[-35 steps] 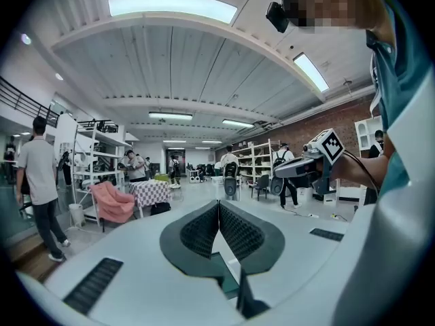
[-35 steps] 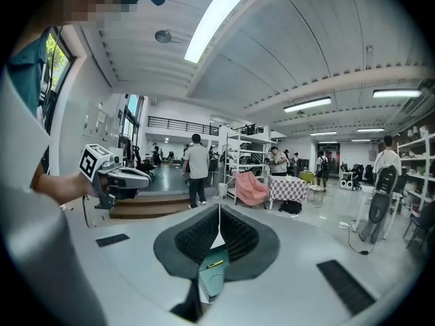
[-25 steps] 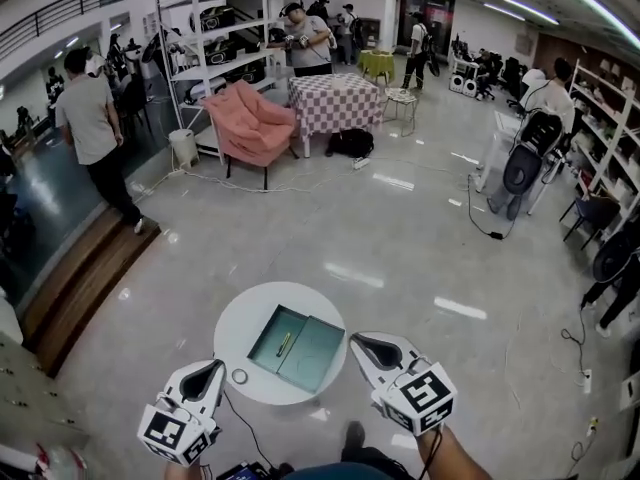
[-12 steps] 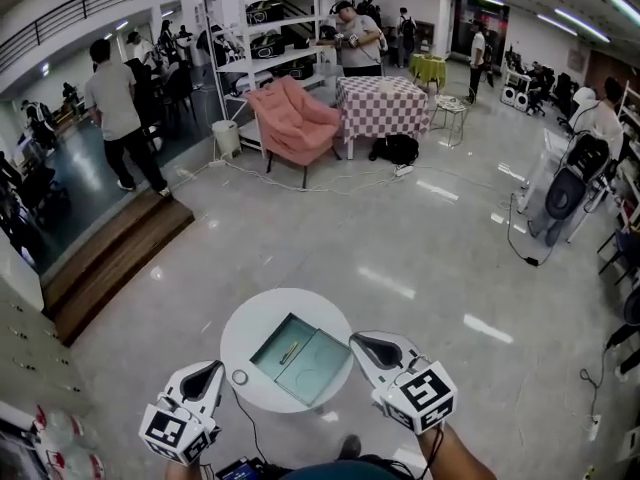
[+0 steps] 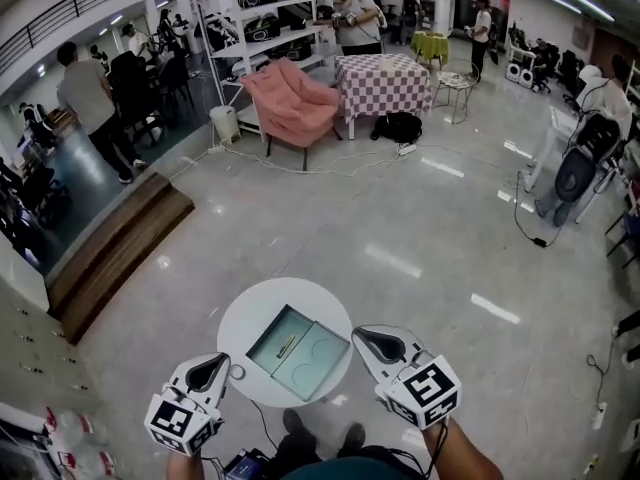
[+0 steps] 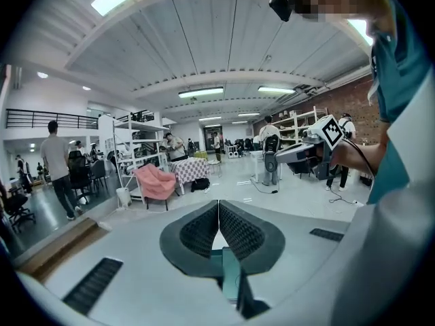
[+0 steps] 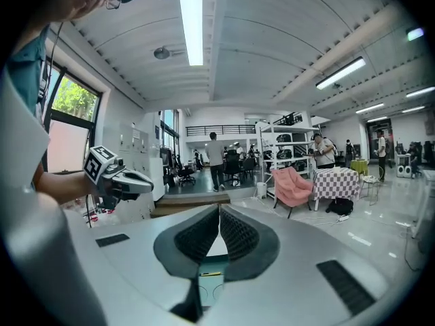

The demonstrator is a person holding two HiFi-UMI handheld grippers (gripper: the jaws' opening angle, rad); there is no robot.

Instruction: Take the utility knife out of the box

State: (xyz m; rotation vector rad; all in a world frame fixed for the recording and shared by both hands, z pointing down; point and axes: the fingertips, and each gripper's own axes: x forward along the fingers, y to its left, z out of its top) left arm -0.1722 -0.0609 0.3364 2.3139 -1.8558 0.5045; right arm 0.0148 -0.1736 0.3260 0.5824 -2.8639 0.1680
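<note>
Utility knife: thin yellowish sliver, seemingly slim-bodied; detail too small to tell. It lies in the left half of the open teal box on the round white table.

Left gripper and right gripper: jaws pressed together, empty, flanking the box and apart from the knife.

The right gripper view shows the knife beneath its jaws. The left gripper view shows only the box.

Round white table, open teal box, small ring
</note>
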